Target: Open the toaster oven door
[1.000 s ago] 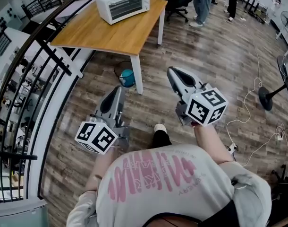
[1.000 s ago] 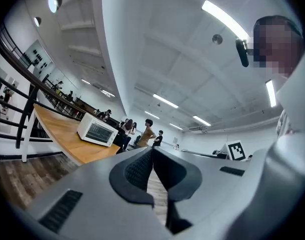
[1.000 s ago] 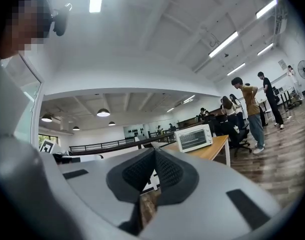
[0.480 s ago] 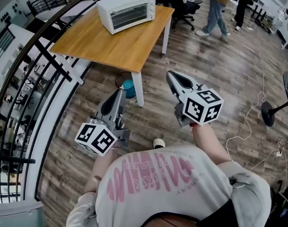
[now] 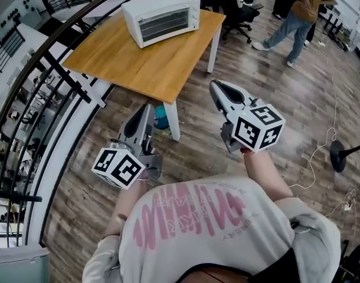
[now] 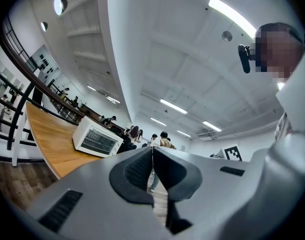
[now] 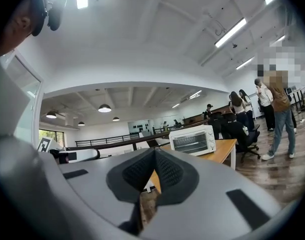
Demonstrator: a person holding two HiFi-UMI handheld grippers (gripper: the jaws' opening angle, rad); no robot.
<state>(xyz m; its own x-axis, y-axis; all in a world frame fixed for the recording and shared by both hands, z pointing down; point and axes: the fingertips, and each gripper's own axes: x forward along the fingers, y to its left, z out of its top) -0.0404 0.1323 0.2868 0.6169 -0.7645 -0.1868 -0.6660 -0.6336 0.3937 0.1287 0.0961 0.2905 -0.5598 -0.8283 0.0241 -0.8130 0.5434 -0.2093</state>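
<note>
A white toaster oven [image 5: 161,16] with its glass door closed stands at the far end of a wooden table [image 5: 141,61]. It also shows small in the left gripper view, as the toaster oven [image 6: 96,140], and in the right gripper view as the toaster oven [image 7: 192,140]. My left gripper [image 5: 146,108] is held over the floor near the table's front corner, shut and empty. My right gripper [image 5: 216,88] hangs to the right of the table, also shut with nothing in it. Both are well short of the oven.
A black curved railing [image 5: 56,69] runs along the left. A bin with a blue object [image 5: 161,115] sits under the table by its white leg [image 5: 173,119]. People [image 5: 298,10] and office chairs [image 5: 239,10] are at the back right; a fan stand [image 5: 342,155] and cables lie on the right floor.
The table and oven have come closer and lower in the head view as I walk forward. Both grippers moved along with me, still shut.
</note>
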